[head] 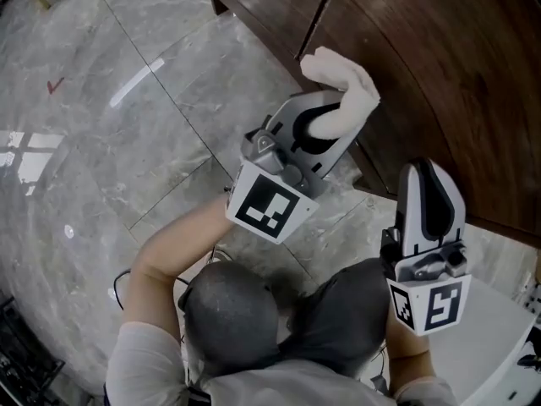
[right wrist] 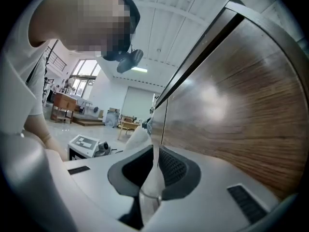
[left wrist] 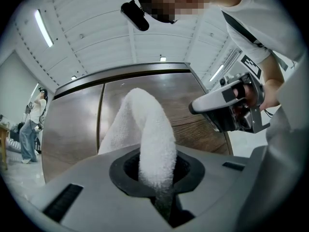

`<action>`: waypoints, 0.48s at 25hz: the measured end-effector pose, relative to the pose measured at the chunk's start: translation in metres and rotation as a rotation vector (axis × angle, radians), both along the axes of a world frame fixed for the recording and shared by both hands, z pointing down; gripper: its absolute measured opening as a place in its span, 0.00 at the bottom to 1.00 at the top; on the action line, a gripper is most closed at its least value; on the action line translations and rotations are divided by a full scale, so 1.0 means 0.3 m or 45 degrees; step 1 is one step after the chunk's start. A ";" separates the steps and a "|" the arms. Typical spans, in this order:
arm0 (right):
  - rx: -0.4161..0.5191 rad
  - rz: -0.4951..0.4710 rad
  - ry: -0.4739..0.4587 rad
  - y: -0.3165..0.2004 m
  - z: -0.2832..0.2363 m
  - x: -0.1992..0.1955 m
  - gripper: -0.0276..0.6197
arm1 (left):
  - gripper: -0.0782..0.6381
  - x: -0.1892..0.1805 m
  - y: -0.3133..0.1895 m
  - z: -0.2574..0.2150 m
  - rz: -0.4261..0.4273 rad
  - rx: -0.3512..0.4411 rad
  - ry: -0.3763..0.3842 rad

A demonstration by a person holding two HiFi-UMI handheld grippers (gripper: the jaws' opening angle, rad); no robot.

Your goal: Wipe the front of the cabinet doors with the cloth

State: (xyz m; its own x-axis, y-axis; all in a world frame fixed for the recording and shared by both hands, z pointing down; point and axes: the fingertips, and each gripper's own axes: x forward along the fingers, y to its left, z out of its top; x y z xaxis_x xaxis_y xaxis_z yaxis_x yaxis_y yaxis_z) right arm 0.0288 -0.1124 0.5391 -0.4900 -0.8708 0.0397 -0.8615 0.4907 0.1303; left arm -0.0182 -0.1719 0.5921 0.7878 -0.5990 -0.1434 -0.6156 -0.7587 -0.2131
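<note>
The left gripper (head: 328, 123) sits at the centre of the head view with its jaws clamped on the white cloth (head: 344, 85). The cloth bulges out just above them, in front of the dark wooden cabinet doors (head: 439, 66) near the seam between two doors, though contact with the wood cannot be made out. In the left gripper view the cloth (left wrist: 150, 129) arches up from the closed jaws at centre frame. The right gripper (head: 429, 184) hangs at the lower right of the head view beside the doors, its jaws pressed together on nothing.
</note>
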 end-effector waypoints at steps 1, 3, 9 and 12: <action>0.016 0.000 -0.002 -0.015 -0.022 -0.007 0.13 | 0.19 -0.012 -0.012 -0.017 -0.012 -0.004 -0.001; 0.049 0.002 0.003 -0.048 -0.080 -0.030 0.13 | 0.19 -0.037 -0.035 -0.071 -0.027 -0.015 -0.009; 0.006 -0.057 -0.035 -0.076 -0.258 -0.114 0.13 | 0.19 -0.137 0.000 -0.246 -0.066 -0.167 -0.093; -0.018 -0.044 -0.055 -0.056 -0.371 -0.121 0.13 | 0.19 -0.167 0.044 -0.370 -0.085 -0.218 -0.132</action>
